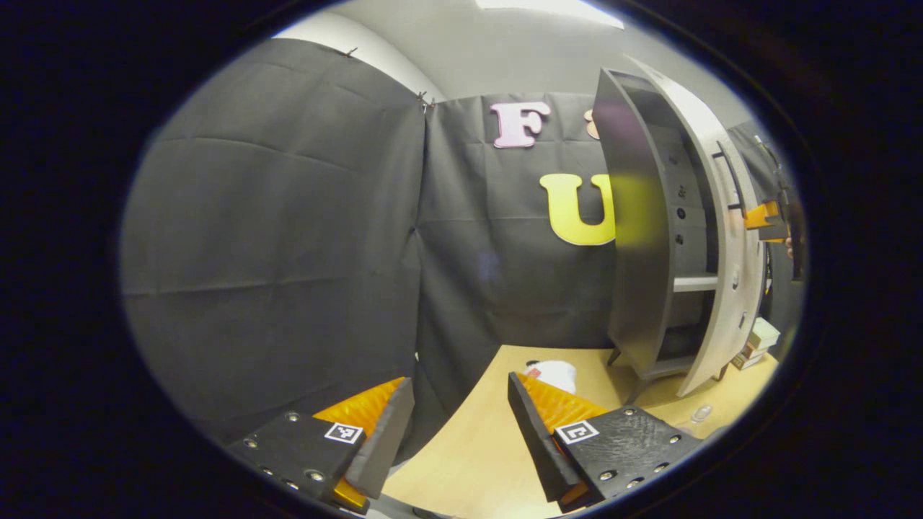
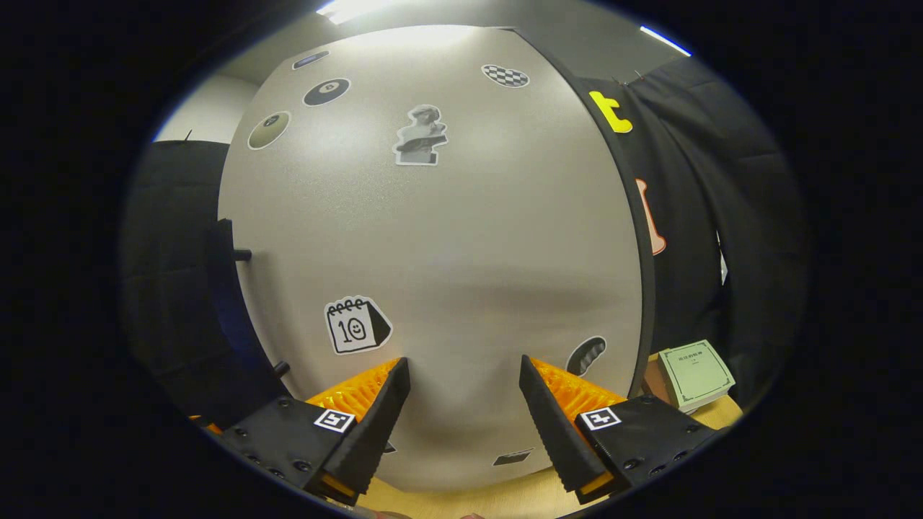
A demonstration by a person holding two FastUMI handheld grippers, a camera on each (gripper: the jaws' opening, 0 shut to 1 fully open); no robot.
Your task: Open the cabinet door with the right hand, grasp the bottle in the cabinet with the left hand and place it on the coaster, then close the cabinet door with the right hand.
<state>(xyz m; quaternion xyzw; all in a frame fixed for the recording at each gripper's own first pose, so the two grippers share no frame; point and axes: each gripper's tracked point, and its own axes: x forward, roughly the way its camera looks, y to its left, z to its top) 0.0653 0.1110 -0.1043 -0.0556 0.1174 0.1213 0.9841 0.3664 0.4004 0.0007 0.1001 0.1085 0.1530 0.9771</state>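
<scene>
In the left gripper view a grey cabinet (image 1: 638, 238) stands on the table at the right, its door (image 1: 725, 274) ajar, with a bare shelf (image 1: 694, 283) showing inside. The other gripper (image 1: 764, 220) sits at the door's outer side, near the handle (image 1: 730, 176). A small white object (image 1: 557, 375) with a dark top lies on the table left of the cabinet; whether it is the bottle I cannot tell. My left gripper (image 1: 458, 382) is open over the table's corner, holding nothing. My right gripper (image 2: 464, 360) is open, close against the stickered door face (image 2: 461, 238).
The wooden table (image 1: 476, 447) runs to the black cloth wall. A small clear round thing (image 1: 701, 413) lies in front of the cabinet. Pale boxes (image 1: 758, 340) are stacked right of it, with a green box (image 2: 696, 375) in the right gripper view. The dark door handle (image 2: 222, 288) juts out.
</scene>
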